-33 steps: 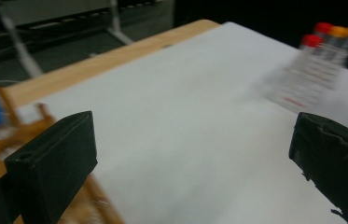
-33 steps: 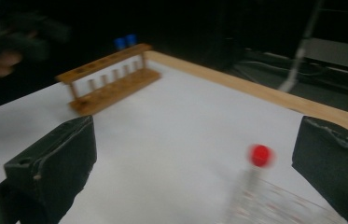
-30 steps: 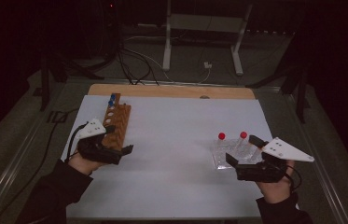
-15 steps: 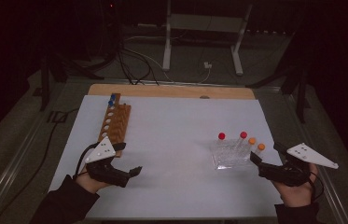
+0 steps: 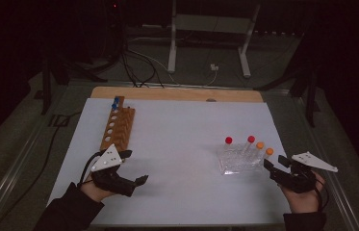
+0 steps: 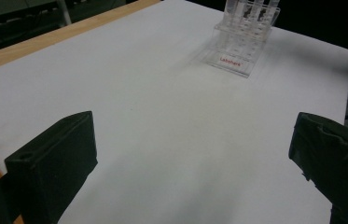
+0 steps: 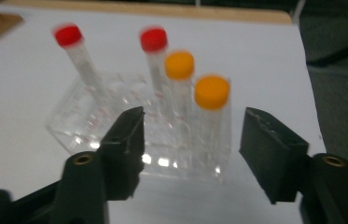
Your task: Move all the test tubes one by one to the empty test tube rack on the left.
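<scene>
Both hands have drawn back toward the person since the earlier frames. Nearest orange-capped tube (image 7: 212, 100) stands upright in the clear rack (image 5: 237, 161), just ahead of the right gripper (image 5: 269, 166), whose jaws have just been closing, nothing gripped. Left gripper (image 5: 136, 168) rests open, well apart on the worktop (image 5: 182, 130).

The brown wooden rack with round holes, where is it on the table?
In the high view, the brown wooden rack lies along the white sheet's left edge, just beyond the left gripper, far from the clear plastic rack.
</scene>
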Motion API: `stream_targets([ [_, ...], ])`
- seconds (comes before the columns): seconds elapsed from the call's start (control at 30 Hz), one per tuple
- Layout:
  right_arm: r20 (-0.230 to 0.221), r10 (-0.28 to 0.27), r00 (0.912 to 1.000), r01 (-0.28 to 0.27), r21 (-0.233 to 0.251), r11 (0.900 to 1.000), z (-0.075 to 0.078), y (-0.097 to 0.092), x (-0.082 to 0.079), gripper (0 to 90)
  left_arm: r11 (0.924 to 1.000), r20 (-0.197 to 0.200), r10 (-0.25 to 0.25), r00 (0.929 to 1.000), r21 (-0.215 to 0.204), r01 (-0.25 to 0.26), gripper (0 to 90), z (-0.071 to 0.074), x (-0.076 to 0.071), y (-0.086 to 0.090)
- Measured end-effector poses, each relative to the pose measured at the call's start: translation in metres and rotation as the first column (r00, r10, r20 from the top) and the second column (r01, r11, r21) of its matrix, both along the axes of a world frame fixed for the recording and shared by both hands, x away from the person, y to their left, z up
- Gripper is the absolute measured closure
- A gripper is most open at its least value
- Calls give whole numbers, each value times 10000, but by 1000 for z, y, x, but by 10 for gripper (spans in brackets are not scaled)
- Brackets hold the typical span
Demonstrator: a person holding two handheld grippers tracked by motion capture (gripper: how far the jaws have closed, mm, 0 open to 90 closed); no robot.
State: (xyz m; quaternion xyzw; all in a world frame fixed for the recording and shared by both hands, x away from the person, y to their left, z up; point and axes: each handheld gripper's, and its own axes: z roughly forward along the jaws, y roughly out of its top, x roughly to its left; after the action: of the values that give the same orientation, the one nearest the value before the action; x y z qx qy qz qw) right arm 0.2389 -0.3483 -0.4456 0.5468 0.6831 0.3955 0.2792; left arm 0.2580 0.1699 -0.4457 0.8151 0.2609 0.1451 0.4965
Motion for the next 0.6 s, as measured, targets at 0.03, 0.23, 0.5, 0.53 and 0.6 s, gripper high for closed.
stream_targets([
  [0.03,-98,-11,10000,10,-83,10000,-3,0,2,443,10000,14,16,10000,11,-16,17,0,0,0],
  [0.23,-343,-21,9994,24,71,10000,-10,1,10,550,10000,18,50,10000,-76,-50,17,0,0,1],
  [0.5,-751,-275,9968,263,-166,9995,-18,2,25,632,10000,51,64,10000,-35,-64,17,0,0,1],
  [0.53,-786,-269,9965,254,-206,9995,-19,3,26,639,9999,49,100,9999,-42,-100,18,0,0,1],
  [0.6,-817,-316,9962,292,-296,9991,-20,4,28,653,9999,29,84,10000,-60,-84,17,0,1,1],
])
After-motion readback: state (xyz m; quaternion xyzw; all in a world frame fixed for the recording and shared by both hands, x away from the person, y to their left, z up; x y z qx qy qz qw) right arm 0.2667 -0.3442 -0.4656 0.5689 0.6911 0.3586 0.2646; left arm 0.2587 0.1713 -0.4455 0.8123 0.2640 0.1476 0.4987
